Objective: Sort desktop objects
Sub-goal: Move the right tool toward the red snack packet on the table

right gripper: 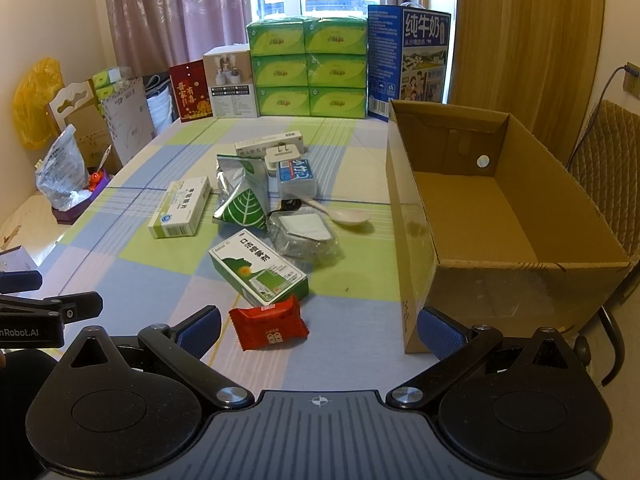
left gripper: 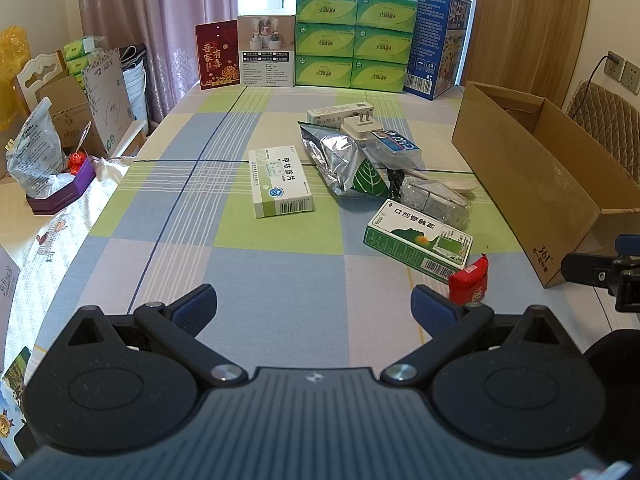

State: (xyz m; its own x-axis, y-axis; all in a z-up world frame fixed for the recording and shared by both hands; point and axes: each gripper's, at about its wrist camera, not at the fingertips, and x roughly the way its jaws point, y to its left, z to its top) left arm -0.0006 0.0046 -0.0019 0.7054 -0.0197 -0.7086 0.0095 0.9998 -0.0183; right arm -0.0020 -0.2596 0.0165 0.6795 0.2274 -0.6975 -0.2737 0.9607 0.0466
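Loose items lie mid-table on a checked cloth: a white-green medicine box (left gripper: 280, 182) (right gripper: 180, 208), a green spray box (left gripper: 418, 240) (right gripper: 260, 266), a red snack packet (left gripper: 468, 280) (right gripper: 268, 324), a silver foil pouch (left gripper: 340, 160) (right gripper: 240, 196), a white charger (left gripper: 360, 126) (right gripper: 282, 156), a clear plastic bag (left gripper: 436, 200) (right gripper: 304, 236) and a white spoon (right gripper: 344, 214). An open cardboard box (left gripper: 532, 184) (right gripper: 500, 216) stands at the right, nothing inside. My left gripper (left gripper: 314, 306) is open over bare cloth. My right gripper (right gripper: 318, 330) is open, the red packet just ahead between its fingers.
Green tissue packs (left gripper: 352, 40) (right gripper: 308, 68), a blue milk carton (left gripper: 436, 40) (right gripper: 408, 60) and smaller boxes line the table's far edge. Bags and cartons crowd a side surface at the left (left gripper: 52, 160). A padded chair (right gripper: 608, 152) stands behind the cardboard box.
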